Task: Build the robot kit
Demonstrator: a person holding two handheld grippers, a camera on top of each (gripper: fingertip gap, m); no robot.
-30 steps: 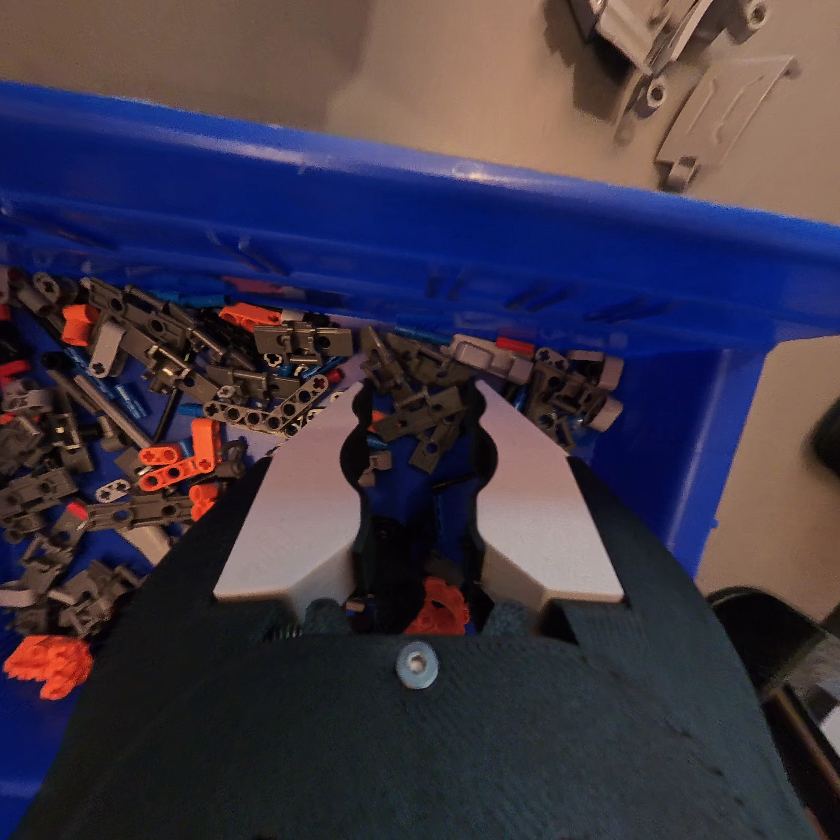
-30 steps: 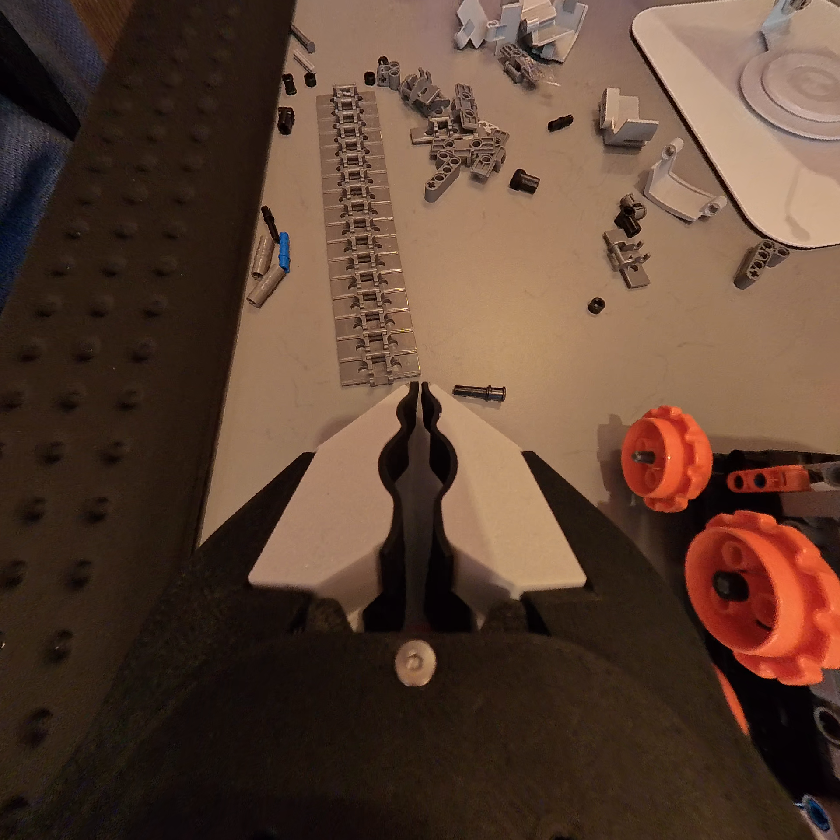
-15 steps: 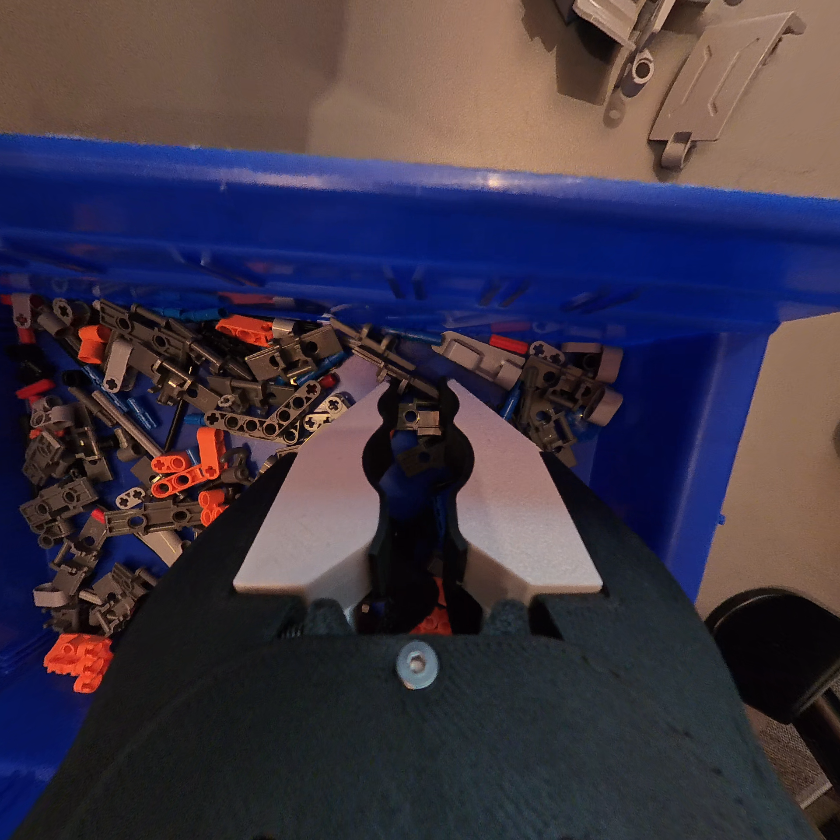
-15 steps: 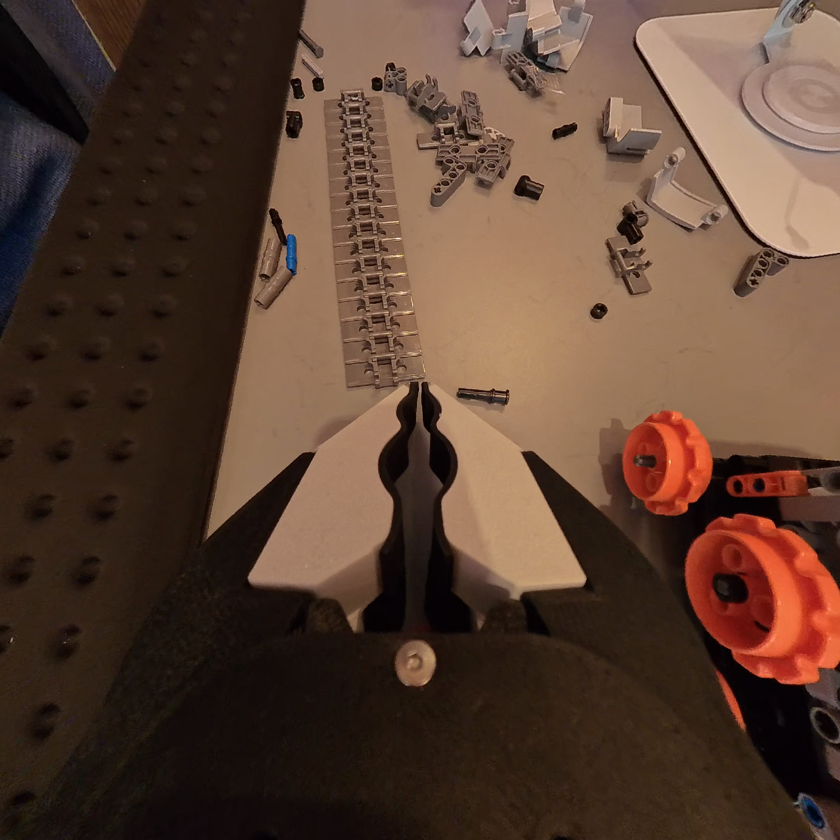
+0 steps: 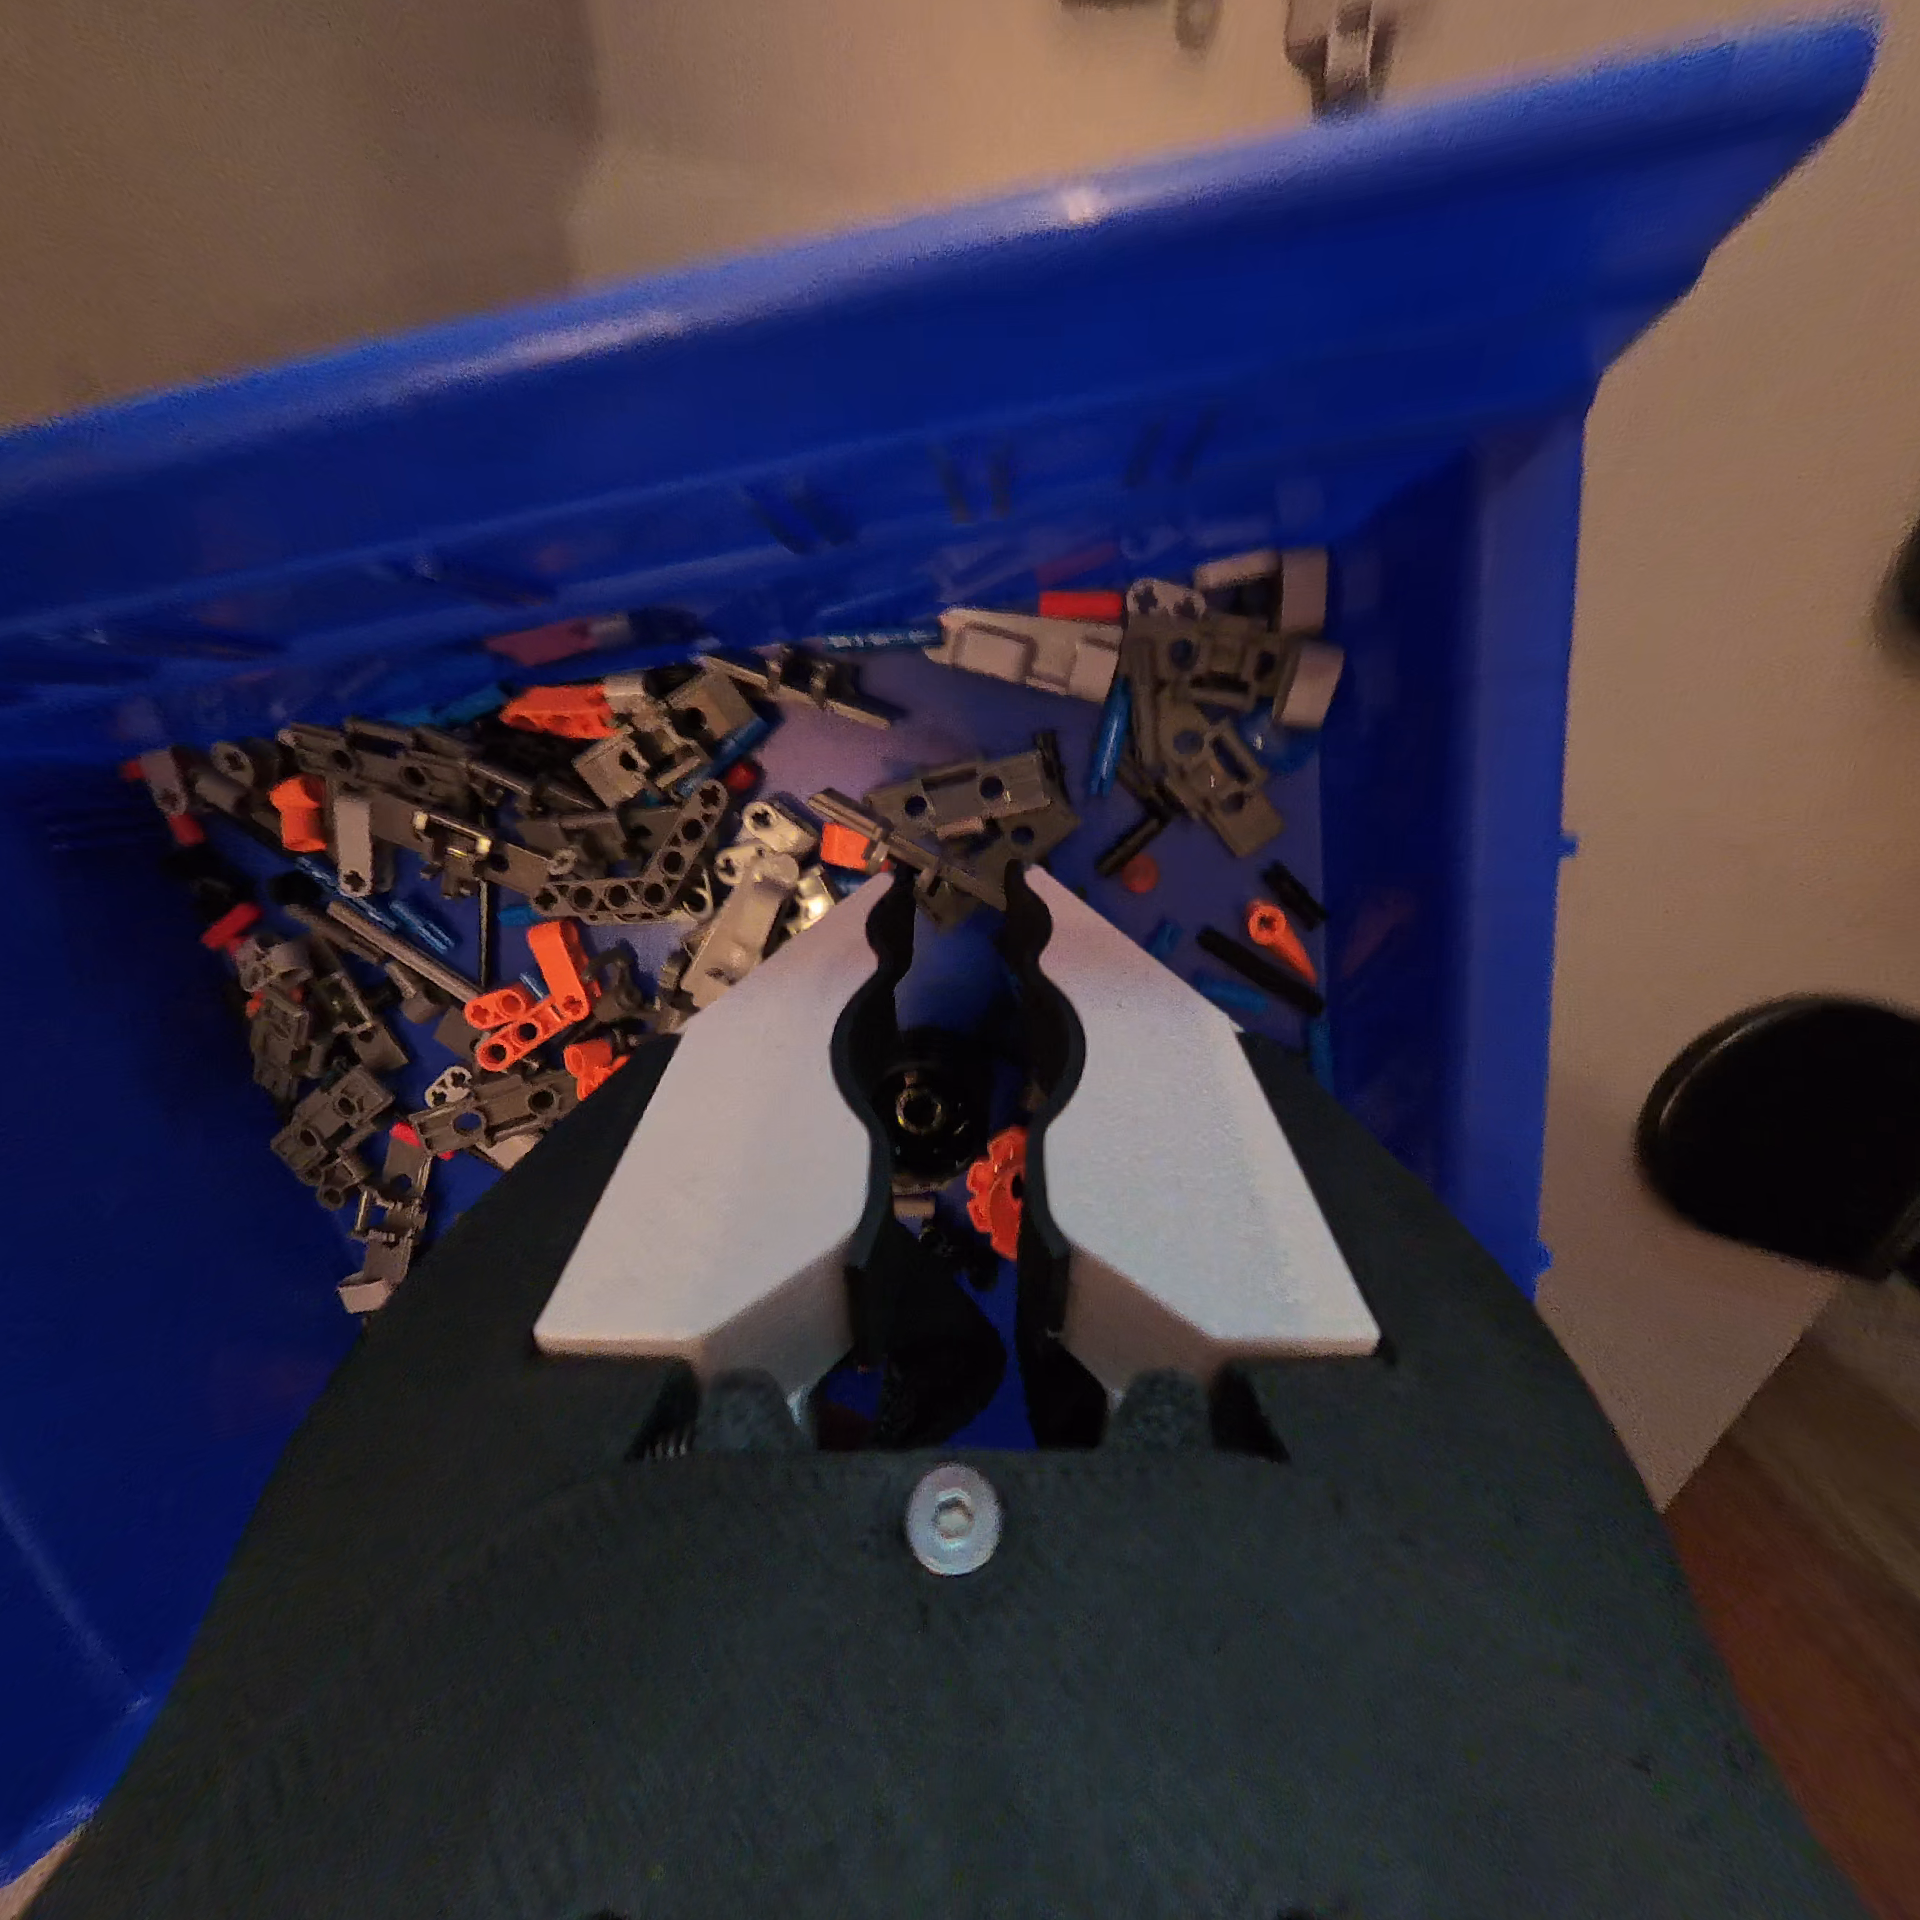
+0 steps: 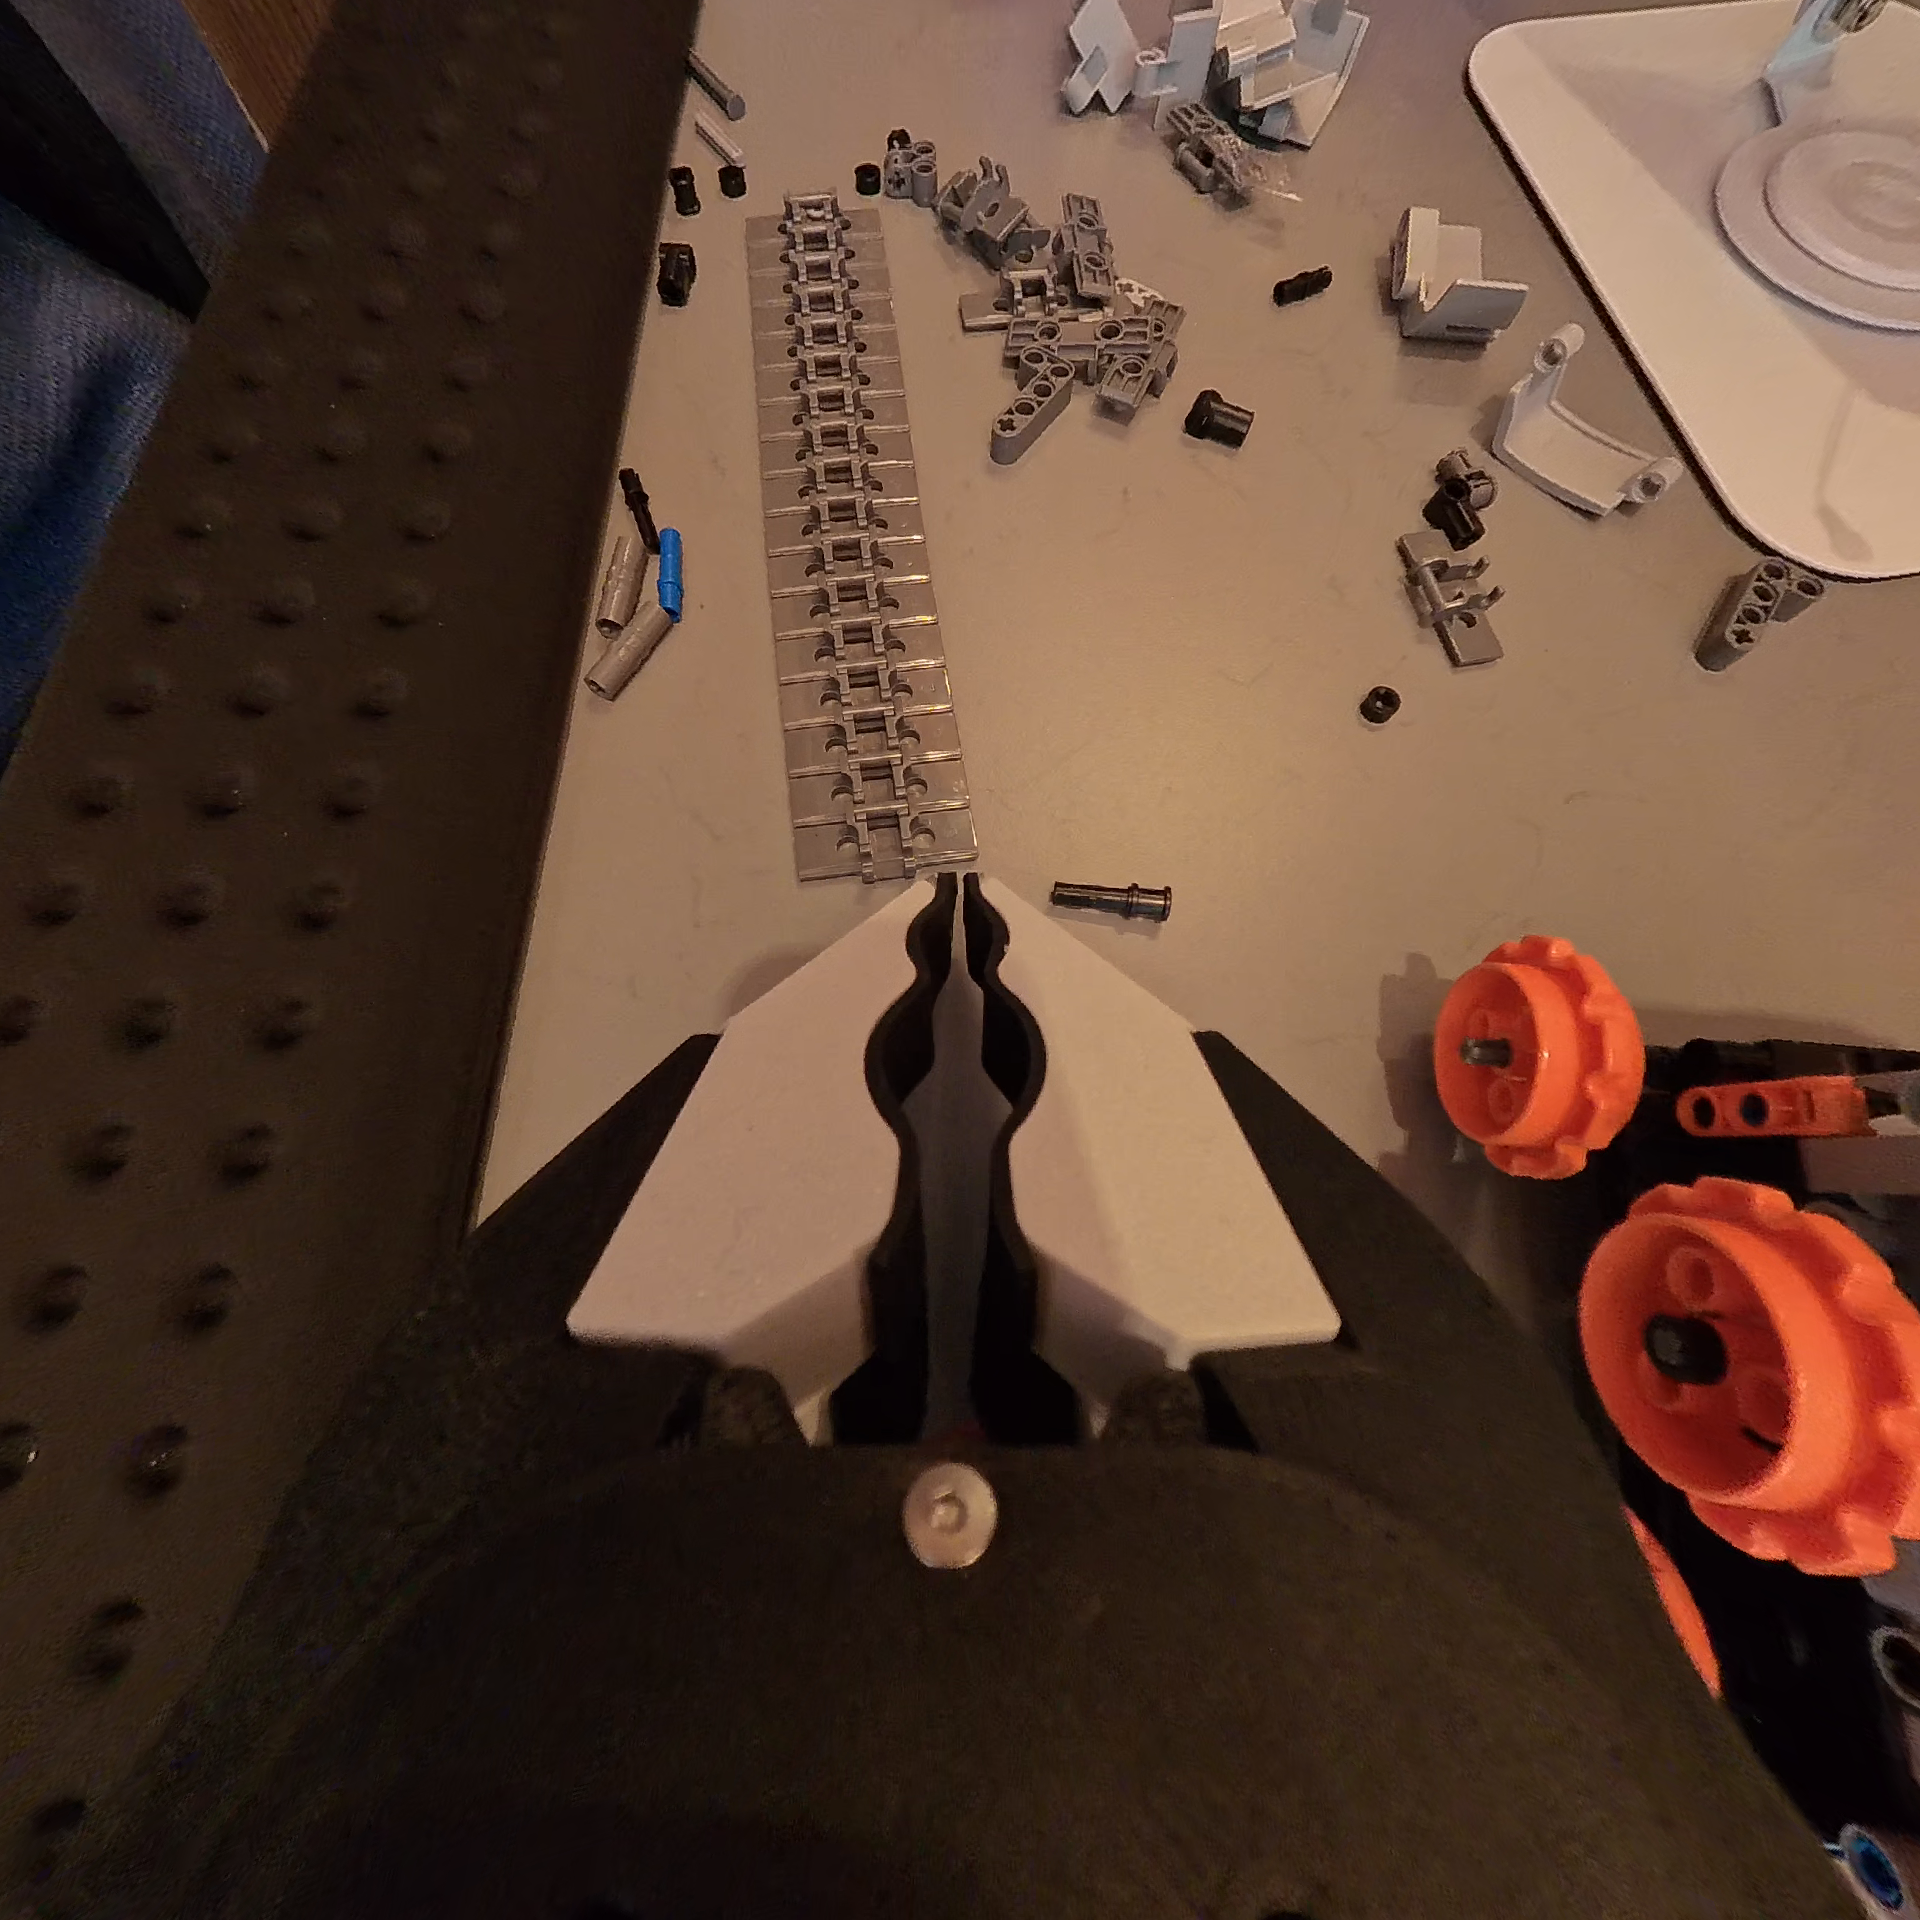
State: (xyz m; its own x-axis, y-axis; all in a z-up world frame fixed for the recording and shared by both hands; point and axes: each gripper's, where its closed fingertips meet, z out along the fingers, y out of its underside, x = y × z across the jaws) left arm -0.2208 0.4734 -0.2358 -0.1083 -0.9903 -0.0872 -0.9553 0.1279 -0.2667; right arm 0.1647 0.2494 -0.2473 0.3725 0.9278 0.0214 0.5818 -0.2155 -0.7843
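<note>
In the left wrist view my left gripper is over a blue bin filled with several dark grey, orange, black and blue building pieces. Its jaws stand narrowly apart and pinch a dark grey connector piece at the tips, above the pile. A black wheel hub and an orange gear lie below the fingers. In the right wrist view my right gripper is shut and empty, its tips just short of the near end of a long grey track strip on the table. A black pin lies just to its right.
A wide black studded beam runs along the left. Two orange wheels on a dark model sit at the right. Loose grey pieces and a white tray lie farther off. The bin's right wall is close. Tip to tip, the grippers are about 45 cm apart.
The left gripper has closed from open onto a dark grey piece, then risen and tilted, so the bin now looks slanted. The right gripper has barely moved.
</note>
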